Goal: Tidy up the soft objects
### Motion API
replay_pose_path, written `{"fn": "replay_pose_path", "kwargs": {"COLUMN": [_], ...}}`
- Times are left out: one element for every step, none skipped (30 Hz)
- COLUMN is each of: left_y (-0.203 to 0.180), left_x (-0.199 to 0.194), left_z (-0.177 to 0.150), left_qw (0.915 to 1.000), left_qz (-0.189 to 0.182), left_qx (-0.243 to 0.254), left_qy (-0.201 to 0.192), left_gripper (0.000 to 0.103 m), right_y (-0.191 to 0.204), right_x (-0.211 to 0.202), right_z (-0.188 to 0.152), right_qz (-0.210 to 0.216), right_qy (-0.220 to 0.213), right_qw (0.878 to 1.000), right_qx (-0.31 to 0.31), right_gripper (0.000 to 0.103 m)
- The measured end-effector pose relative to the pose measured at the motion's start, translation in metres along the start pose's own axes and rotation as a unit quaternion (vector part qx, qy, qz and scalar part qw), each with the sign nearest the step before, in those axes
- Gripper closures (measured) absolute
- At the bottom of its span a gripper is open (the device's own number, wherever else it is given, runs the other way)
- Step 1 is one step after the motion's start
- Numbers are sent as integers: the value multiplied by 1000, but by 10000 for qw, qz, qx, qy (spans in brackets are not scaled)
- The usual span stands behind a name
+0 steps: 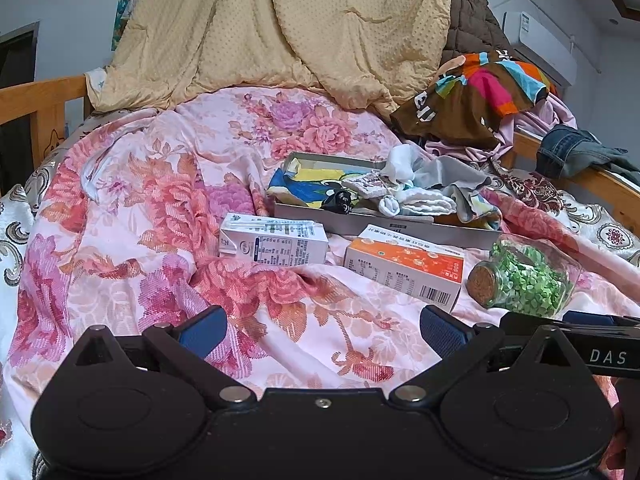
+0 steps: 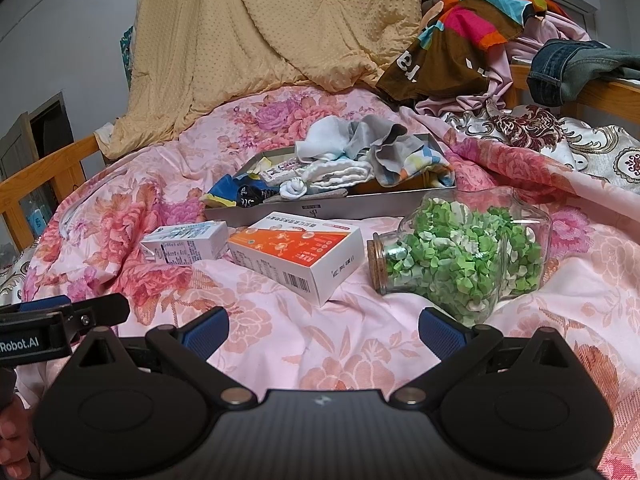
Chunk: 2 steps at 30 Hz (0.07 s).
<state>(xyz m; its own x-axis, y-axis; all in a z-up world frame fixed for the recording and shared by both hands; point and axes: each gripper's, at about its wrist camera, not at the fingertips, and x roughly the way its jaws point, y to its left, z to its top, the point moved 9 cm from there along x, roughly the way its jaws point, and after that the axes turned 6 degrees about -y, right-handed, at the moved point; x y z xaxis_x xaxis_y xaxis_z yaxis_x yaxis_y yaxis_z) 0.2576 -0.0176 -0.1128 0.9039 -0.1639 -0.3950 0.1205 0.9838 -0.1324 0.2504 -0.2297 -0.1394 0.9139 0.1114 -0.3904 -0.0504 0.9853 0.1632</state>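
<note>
A shallow grey box (image 1: 360, 222) (image 2: 360, 202) lies on the pink floral bedspread and holds a heap of soft items: white socks (image 1: 416, 200) (image 2: 340, 174), a grey cloth (image 1: 448, 172) (image 2: 376, 136) and a blue-yellow fabric (image 1: 308, 180) (image 2: 220, 196). My left gripper (image 1: 322, 330) is open above the bedspread, short of the box. My right gripper (image 2: 324, 328) is open too, with nothing between its fingers, just in front of the orange carton.
In front of the box lie a white milk carton (image 1: 274, 242) (image 2: 186, 244), an orange-white carton (image 1: 404, 268) (image 2: 296, 254) and a corked glass jar of green paper stars (image 1: 524, 276) (image 2: 460, 252). A yellow quilt (image 1: 280, 28), striped clothes (image 1: 480, 88) and jeans (image 2: 568, 68) pile behind. Wooden rails (image 1: 40, 100) edge the bed.
</note>
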Motion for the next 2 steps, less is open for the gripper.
{"fn": "replay_pose_path", "kwargs": {"left_y": [0, 0], "left_x": [0, 0], "left_z": [0, 0], "left_qw": [10000, 10000], "left_qz": [0, -1], "left_qx": [10, 11], "left_qy": [2, 4], "left_gripper": [1, 1], "right_y": [0, -1], "right_x": [0, 1], "right_z": [-1, -2], "right_qz": [-4, -10], "right_qy": [11, 24], "right_qw": [10000, 10000], "right_qx": [0, 1], "right_gripper": [0, 0]}}
